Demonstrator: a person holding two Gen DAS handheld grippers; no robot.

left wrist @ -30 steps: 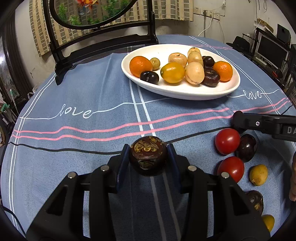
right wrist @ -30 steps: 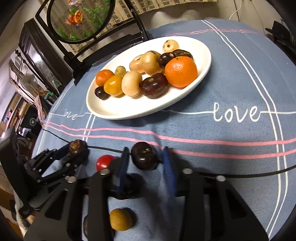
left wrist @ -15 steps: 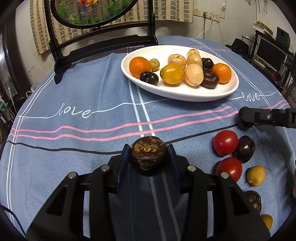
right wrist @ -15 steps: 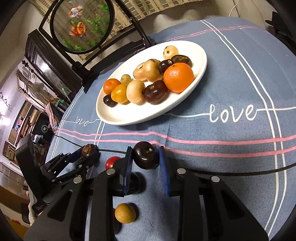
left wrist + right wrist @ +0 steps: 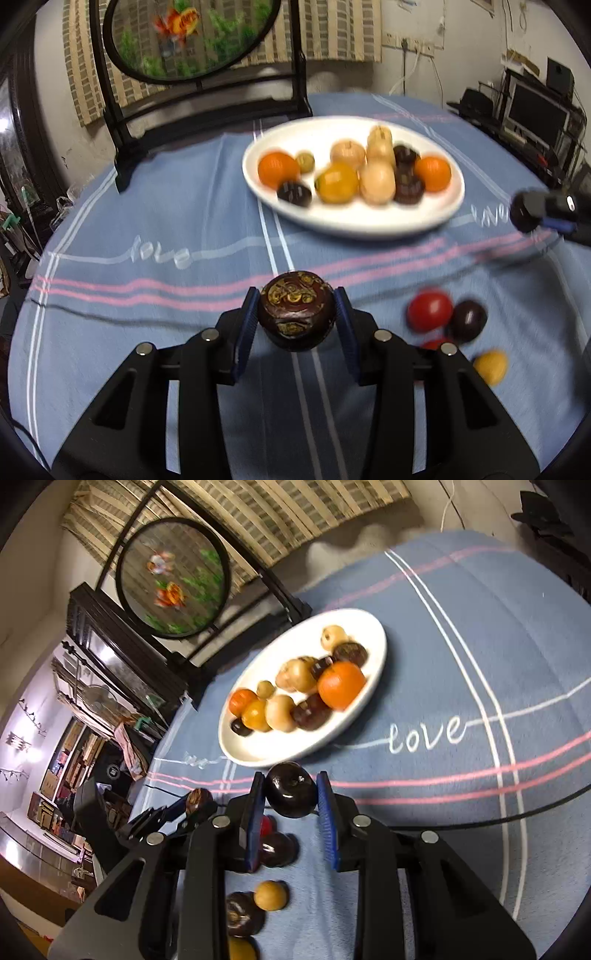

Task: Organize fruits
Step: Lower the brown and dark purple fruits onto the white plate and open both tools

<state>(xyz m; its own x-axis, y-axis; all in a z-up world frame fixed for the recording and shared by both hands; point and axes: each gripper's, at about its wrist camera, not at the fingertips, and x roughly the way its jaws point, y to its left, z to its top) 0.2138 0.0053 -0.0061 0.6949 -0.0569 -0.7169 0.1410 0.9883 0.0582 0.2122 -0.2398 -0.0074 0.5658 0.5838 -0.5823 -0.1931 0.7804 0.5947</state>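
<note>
**A:** What did each hand have?

**B:** The left gripper was closed on a dark brown fruit with gold markings, its blue pads pressing both sides and the patterned top turned upward. The right gripper was clamped on a smaller, glossy dark fruit, pinched near the fingertips.

**A:** And where did the rest of the fruit lie?

**B:** The white plate sat ahead of the left gripper and off to its right, already carrying oranges, pale round fruit and several dark ones. For the right gripper the plate lay just ahead of its fingertips, slightly left. The loose fruit lay on the blue tablecloth: to the left gripper's right were a red tomato, a dark plum-like fruit touching it, and a yellow one nearer the camera. Beneath and behind the right fingers lay more: a tan ball and a dark wrinkled fruit beside it.

**A:** Why hold both that way?

**B:** I judged each was gripped across its widest part so it would not roll out on the way to the plate. Both appeared lifted clear of the cloth, which fits carrying rather than picking.

**A:** Which would land first?

**B:** Probably the right one, being nearer the rim; the plate's near edge was still bare, leaving room.
</note>
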